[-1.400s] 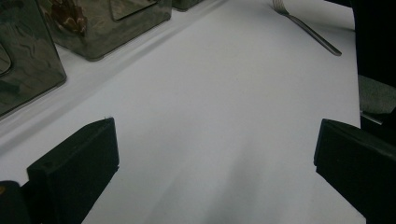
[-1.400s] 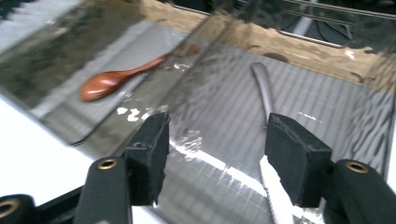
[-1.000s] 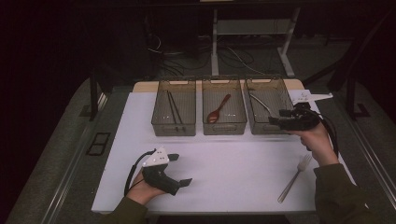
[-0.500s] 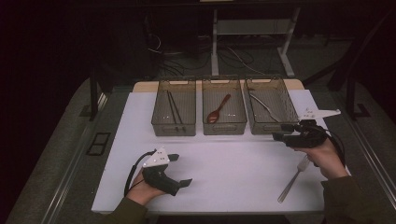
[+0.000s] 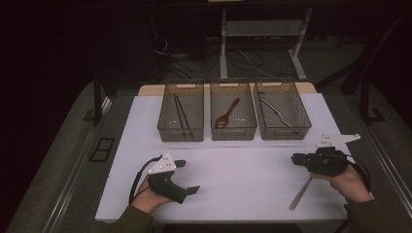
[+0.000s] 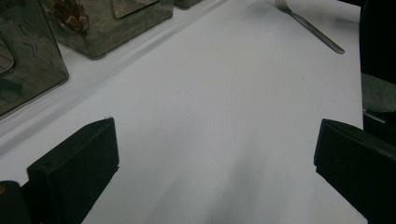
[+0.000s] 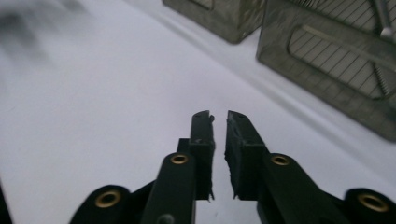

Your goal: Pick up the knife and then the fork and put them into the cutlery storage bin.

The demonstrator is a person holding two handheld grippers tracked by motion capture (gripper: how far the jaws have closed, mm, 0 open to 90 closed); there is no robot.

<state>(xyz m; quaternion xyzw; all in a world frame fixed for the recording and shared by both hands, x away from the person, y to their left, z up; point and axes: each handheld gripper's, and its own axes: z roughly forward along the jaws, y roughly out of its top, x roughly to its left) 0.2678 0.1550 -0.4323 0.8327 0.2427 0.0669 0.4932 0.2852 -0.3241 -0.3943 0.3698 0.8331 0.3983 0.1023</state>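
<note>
Fork (image 5: 301,192) lay flat on white table (image 5: 243,170), just under right gripper (image 5: 297,160), not held. Right jaws had just been closing, near shut, nothing between them. Left gripper (image 5: 188,175) rested wide open, well apart. Fork likely light, stiff, slick metal, low profile; best pinch across handle mid-length, edge-on, firm grip against sliding.

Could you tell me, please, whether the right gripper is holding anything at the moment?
No, it is empty. The right gripper has just been closing its jaws, with a narrow bare gap between them; the fork lies on the table.
</note>
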